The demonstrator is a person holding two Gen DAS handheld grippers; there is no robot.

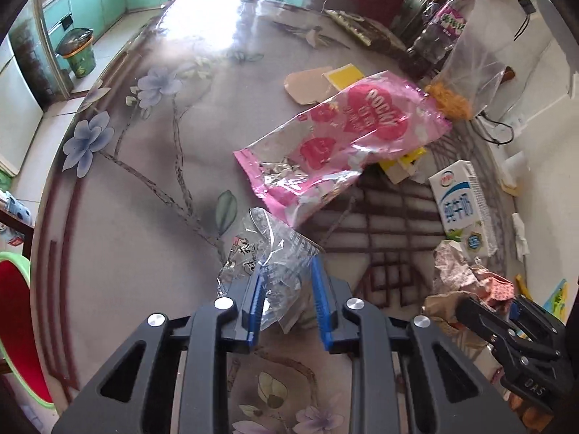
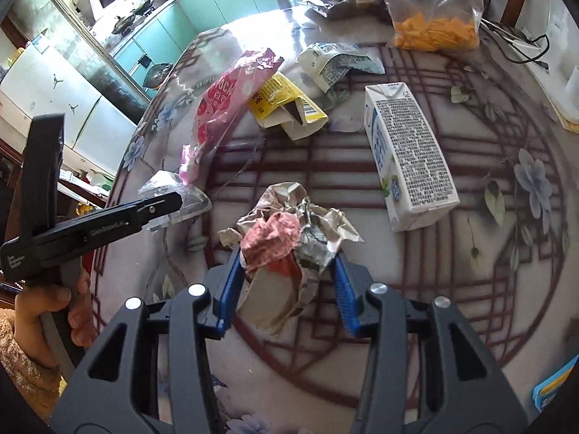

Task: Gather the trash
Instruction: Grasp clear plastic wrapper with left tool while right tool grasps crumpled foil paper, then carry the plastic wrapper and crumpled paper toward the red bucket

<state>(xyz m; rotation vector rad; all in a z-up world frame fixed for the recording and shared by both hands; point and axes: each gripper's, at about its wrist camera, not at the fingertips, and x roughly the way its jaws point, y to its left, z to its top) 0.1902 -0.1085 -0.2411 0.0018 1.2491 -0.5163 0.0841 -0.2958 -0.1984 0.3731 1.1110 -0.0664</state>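
Observation:
My left gripper (image 1: 287,271) has its blue fingers on either side of a clear crumpled plastic wrapper (image 1: 267,249) on the table; the wrapper also shows in the right wrist view (image 2: 173,195). My right gripper (image 2: 286,264) has its fingers against both sides of a crumpled paper wad (image 2: 289,238) with a red patch, also visible in the left wrist view (image 1: 466,275). A pink snack bag (image 1: 343,137) lies beyond the left gripper. A white milk carton (image 2: 409,155) lies to the right of the wad.
A yellow flattened box (image 2: 286,105), a torn white wrapper (image 2: 333,61) and a clear bag of orange snacks (image 2: 434,25) lie farther back. A bottle (image 1: 441,25) stands at the far right. The round table (image 1: 144,181) has a glossy floral top. A green bin (image 1: 77,52) stands on the floor.

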